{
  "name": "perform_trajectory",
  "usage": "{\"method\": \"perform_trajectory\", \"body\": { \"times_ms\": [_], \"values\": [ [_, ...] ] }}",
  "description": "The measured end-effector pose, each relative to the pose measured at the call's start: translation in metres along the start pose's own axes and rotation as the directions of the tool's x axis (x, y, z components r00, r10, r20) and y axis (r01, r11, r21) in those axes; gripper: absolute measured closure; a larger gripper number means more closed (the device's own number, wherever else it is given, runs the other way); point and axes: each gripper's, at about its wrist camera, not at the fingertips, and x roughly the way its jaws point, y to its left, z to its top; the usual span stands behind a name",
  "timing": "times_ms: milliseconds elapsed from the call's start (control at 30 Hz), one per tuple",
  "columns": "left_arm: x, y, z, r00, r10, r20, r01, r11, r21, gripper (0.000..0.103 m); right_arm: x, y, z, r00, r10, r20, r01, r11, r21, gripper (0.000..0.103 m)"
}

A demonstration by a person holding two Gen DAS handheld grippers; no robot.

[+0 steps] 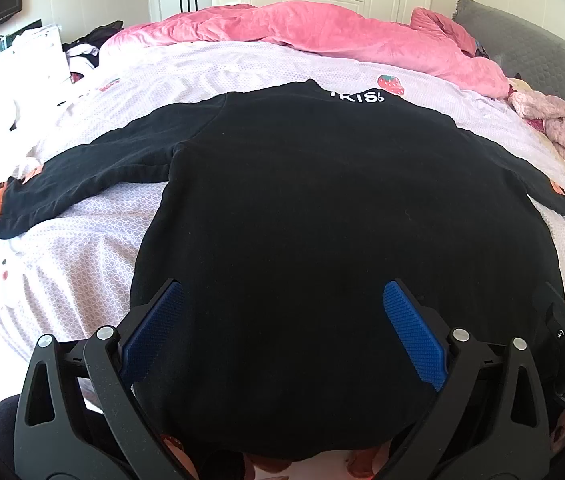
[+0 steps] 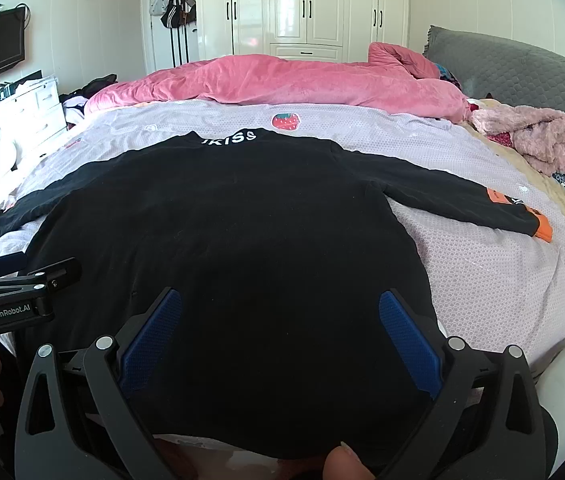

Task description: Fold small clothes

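Note:
A small black long-sleeved top (image 1: 322,208) lies spread flat on the bed, collar with white letters at the far end, both sleeves stretched out sideways with orange cuffs. It also shows in the right wrist view (image 2: 218,232). My left gripper (image 1: 282,300) is open over the top's near hem, toward its left side. My right gripper (image 2: 280,308) is open over the near hem, toward its right side. Neither holds cloth. The left sleeve (image 1: 82,176) reaches the bed's left edge; the right sleeve (image 2: 462,200) lies on the sheet.
The bed sheet (image 2: 482,272) is pale lilac with strawberry prints. A pink quilt (image 2: 282,80) is bunched along the far side. A fluffy pink garment (image 2: 530,136) lies at the right by a grey headboard (image 2: 522,76). A white dresser (image 1: 22,60) stands left.

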Motion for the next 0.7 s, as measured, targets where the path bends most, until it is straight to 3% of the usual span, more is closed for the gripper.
{"method": "perform_trajectory", "body": {
  "times_ms": [700],
  "values": [
    [-0.0027,-0.0017,-0.0003,1.000,-0.004,0.016,0.004,1.000,0.007,0.009,-0.0002,-0.0018,0.0017,1.000,-0.001,0.003,0.001,1.000,0.004,0.004]
  ]
}}
